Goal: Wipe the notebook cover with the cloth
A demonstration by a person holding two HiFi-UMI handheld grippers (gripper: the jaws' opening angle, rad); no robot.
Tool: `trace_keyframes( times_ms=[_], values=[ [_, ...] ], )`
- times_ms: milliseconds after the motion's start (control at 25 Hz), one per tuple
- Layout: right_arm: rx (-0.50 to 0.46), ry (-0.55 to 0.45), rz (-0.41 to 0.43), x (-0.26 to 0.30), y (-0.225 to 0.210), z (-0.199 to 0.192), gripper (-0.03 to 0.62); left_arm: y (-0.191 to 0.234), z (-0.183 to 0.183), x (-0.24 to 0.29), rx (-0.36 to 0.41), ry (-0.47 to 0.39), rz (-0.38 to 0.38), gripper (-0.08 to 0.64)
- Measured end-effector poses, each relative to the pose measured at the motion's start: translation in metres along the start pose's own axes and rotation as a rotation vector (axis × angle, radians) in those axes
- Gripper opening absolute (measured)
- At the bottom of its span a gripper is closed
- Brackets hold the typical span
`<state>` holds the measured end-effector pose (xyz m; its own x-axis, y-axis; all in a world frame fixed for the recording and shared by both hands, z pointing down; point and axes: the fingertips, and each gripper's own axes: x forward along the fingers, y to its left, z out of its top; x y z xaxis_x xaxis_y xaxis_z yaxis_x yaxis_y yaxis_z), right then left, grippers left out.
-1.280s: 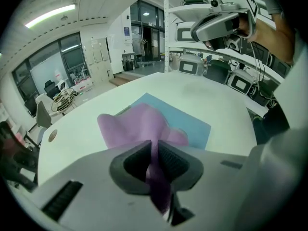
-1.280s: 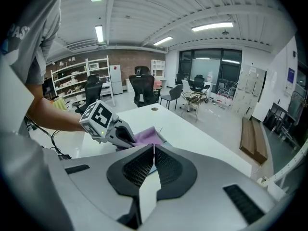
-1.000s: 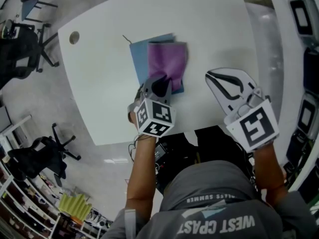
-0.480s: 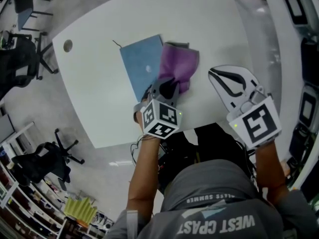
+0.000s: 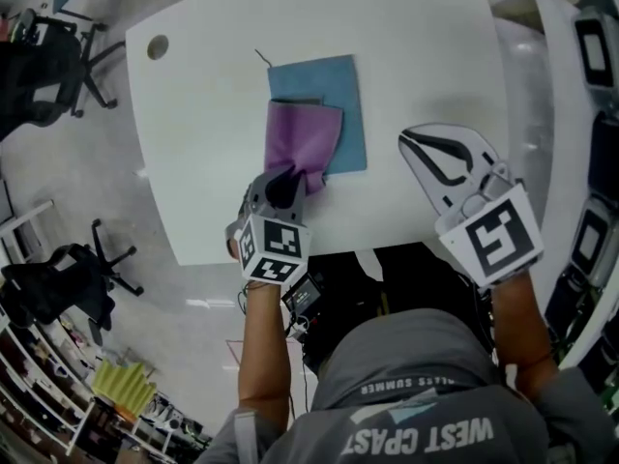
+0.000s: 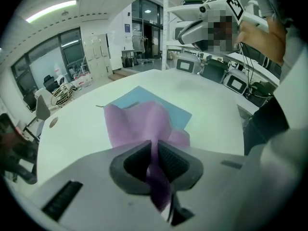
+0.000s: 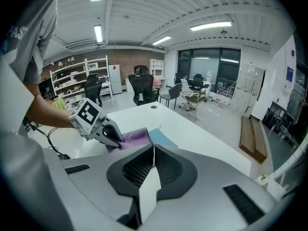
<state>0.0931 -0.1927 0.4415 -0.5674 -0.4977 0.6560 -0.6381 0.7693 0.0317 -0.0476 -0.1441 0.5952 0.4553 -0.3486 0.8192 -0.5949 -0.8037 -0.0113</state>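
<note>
Left gripper (image 5: 287,186) clamped on purple cloth (image 5: 303,141), cloth lying across blue notebook (image 5: 346,104) on white table (image 5: 426,46), right gripper (image 7: 153,154) jaws together, empty, off to the side.

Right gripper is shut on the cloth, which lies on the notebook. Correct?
No: it is the left gripper that is shut on the cloth, which lies on the notebook. The left gripper view shows the cloth pinched between its jaws.
</note>
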Motion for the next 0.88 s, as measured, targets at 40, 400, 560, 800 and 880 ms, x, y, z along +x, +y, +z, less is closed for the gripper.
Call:
trace_keyframes(
  times_ms=[40, 400, 560, 800, 880],
  values=[
    [-0.003, 0.000, 0.005, 0.003, 0.002, 0.003, 0.032, 0.003, -0.004, -0.003, -0.006, 0.005, 0.007, 0.043],
    [0.025, -0.001, -0.015, 0.002, -0.001, -0.001, 0.032, -0.025, 0.026, 0.019, 0.077, -0.006, -0.061, 0.042],
    [0.063, 0.003, -0.051, -0.012, -0.014, -0.020, 0.032, -0.058, 0.055, 0.040, 0.140, -0.028, -0.139, 0.043],
    [0.113, 0.013, -0.099, -0.031, -0.033, -0.042, 0.032, -0.102, 0.087, 0.066, 0.221, -0.036, -0.235, 0.043],
    [0.121, 0.014, -0.106, -0.033, -0.037, -0.046, 0.032, -0.098, 0.093, 0.072, 0.210, -0.043, -0.239, 0.041]
  ],
)
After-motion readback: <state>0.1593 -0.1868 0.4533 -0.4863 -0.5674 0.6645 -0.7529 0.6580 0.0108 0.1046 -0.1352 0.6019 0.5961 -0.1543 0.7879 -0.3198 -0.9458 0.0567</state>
